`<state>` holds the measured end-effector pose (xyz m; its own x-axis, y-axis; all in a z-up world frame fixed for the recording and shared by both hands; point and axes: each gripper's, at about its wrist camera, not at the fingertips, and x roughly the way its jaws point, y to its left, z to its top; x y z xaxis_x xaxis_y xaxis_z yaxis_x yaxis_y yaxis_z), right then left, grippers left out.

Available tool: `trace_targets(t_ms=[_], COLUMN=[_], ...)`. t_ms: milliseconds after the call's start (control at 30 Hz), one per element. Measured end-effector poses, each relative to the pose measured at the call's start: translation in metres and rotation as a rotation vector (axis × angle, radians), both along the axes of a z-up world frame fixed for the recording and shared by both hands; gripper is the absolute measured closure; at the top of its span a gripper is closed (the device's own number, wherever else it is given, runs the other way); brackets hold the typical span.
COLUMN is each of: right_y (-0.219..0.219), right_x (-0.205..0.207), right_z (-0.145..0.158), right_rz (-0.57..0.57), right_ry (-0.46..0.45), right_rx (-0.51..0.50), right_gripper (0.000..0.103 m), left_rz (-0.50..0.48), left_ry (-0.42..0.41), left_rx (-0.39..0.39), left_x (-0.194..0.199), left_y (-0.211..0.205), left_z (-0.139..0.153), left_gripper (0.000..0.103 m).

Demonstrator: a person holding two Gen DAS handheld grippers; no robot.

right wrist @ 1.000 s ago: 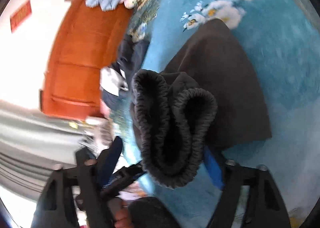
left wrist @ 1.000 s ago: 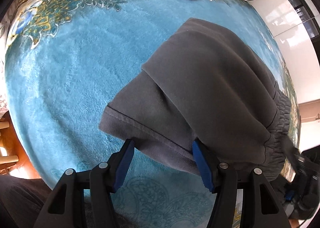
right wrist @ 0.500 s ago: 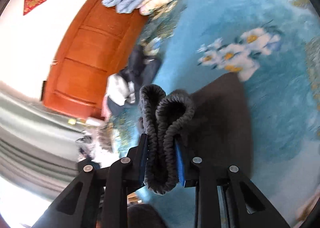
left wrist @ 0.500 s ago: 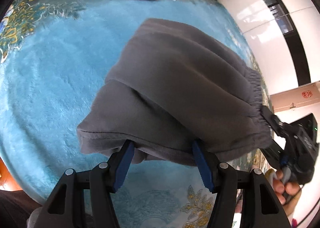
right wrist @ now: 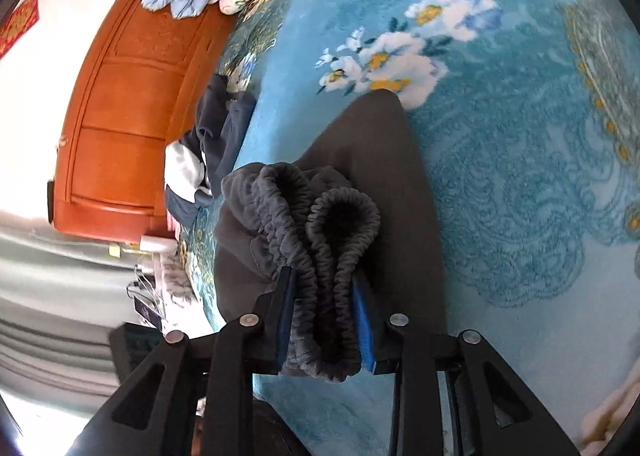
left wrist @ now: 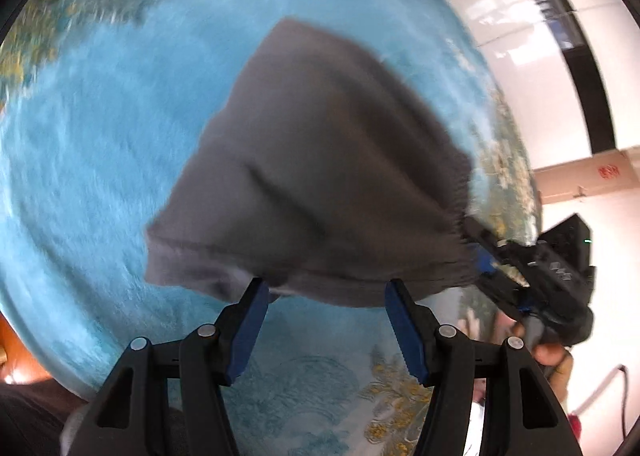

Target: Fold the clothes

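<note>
Right gripper [right wrist: 324,320] has just clamped the bunched waistband of the grey sweatpants [left wrist: 328,160] – a second ago it gaped. Left gripper [left wrist: 324,320] is spread around the hem (not pinching). Pants lie folded on the blue blanket [left wrist: 100,144] – next fold can start.

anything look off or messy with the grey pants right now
Slightly: the grey pants hang unevenly. The right gripper pinches the bunched waistband, but the left gripper stands open around the hem, which sags.

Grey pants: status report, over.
Right gripper shut on grey pants waistband, jaws just closed. Left gripper open at hem. Blue blanket beneath; nothing blocking.
</note>
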<state>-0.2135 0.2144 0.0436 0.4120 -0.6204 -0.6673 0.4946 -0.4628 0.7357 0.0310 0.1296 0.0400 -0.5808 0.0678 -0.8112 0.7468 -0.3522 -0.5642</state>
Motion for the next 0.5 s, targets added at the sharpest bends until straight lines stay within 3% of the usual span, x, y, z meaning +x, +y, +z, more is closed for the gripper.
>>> trace_targets(t_ms=[133,300,433,500], right_y=[0.006,-0.012,-0.041,-0.052], right_x=[-0.003,0.012,0.049,0.065], right_z=[0.023,0.06,0.067,0.057], right_rz=[0.013,0.056,0.211,0.267], right_ry=[0.126,0.248,0.243,0.232], right_rx=[0.015,-0.045,-0.104,-0.092], right_gripper=[0.07,0.07,0.07,0.07], left_rz=[0.075,0.141,0.065,0.025], left_ry=[-0.037,-0.063,-0.077,-0.121], left_rx=[-0.111,-0.101,-0.084,-0.119], left_x=[0.012,0.011,-0.034,-0.049], left_y=[-0.036,-0.07,-0.086,-0.088], left_z=[0.016,-0.012,-0.011,-0.017], left_gripper=[0.038,0.038,0.038,0.038])
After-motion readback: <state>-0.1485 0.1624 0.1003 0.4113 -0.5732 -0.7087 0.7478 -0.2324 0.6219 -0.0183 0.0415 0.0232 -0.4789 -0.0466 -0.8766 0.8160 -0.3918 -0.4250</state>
